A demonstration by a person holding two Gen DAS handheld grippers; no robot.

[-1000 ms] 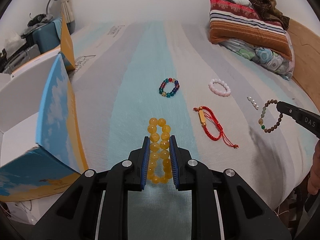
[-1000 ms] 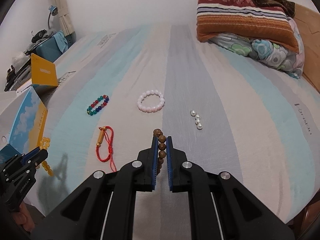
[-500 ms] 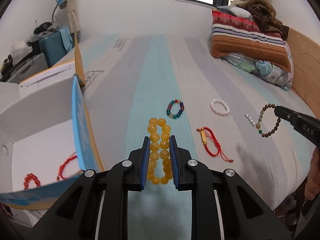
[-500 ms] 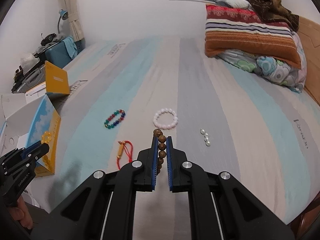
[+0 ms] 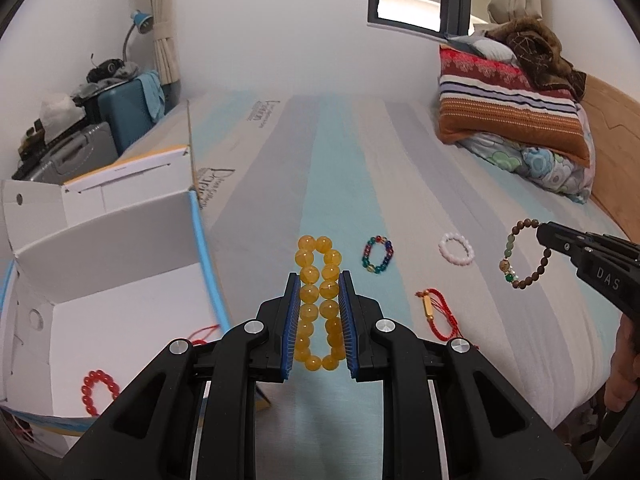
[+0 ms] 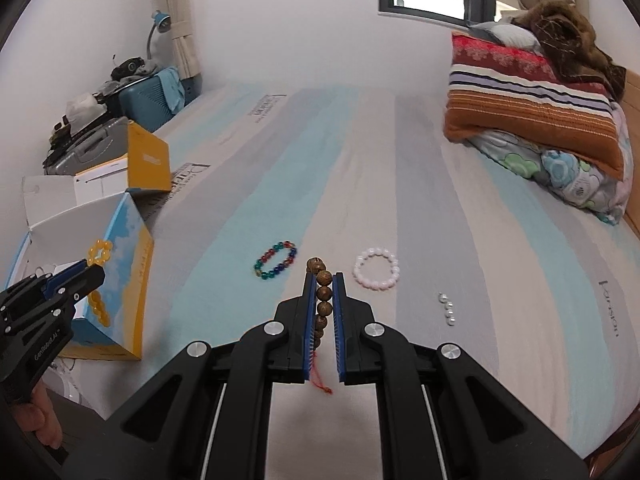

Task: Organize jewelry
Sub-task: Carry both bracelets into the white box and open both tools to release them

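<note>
Holding red bead bracelet (image 5: pixel 99 393), white box (image 5: pixel 120 248), yellow bracelet (image 5: pixel 319 300) gripped nearby

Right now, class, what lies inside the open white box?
Inside the box: a red bead bracelet and a red cord piece, partly hidden by the left gripper.

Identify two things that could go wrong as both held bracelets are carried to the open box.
The wooden bead bracelet hangs from the right gripper by only a few beads, so it could slip out. The yellow bead bracelet, in the left gripper, could catch on the box's wall.
</note>
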